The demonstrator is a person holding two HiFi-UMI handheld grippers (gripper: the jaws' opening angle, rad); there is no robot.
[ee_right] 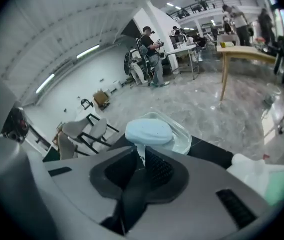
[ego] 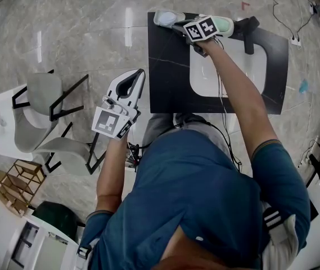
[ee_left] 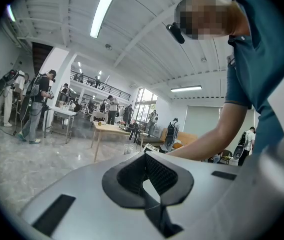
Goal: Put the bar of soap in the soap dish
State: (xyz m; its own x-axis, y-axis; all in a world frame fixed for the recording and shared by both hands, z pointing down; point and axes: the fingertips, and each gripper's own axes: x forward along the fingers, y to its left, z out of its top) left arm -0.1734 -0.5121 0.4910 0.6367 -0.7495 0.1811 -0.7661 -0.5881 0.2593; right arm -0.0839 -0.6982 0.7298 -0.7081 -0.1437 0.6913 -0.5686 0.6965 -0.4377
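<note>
Right gripper view: the bar of soap (ee_right: 149,131) is a smooth pale blue oval with rounded ends and a few faint specks. It sits right at the tips of my right gripper (ee_right: 141,152). The jaws are drawn in to a thin slit and pinch the soap's near edge. The soap hangs over the left part of the soap dish (ee_right: 182,138), a clear, shallow dish with rounded corners, and hides its left rim.

In the head view the dish (ego: 161,17) stands at the far left corner of the black counter (ego: 168,77), close to both of those edges. Past them there is only marble floor (ego: 81,32). To the right of the dish my gripper crosses a white and pale green thing (ego: 225,22) that I cannot identify, and the black faucet (ego: 249,35) stands just beyond it. The white basin (ego: 204,82) lies nearer to me, under my forearm.

My left gripper (ego: 141,73) is off the counter's left edge, over the floor, between the counter and a grey chair (ego: 43,108). Its jaws are pressed together at the tips with nothing between them.
</note>
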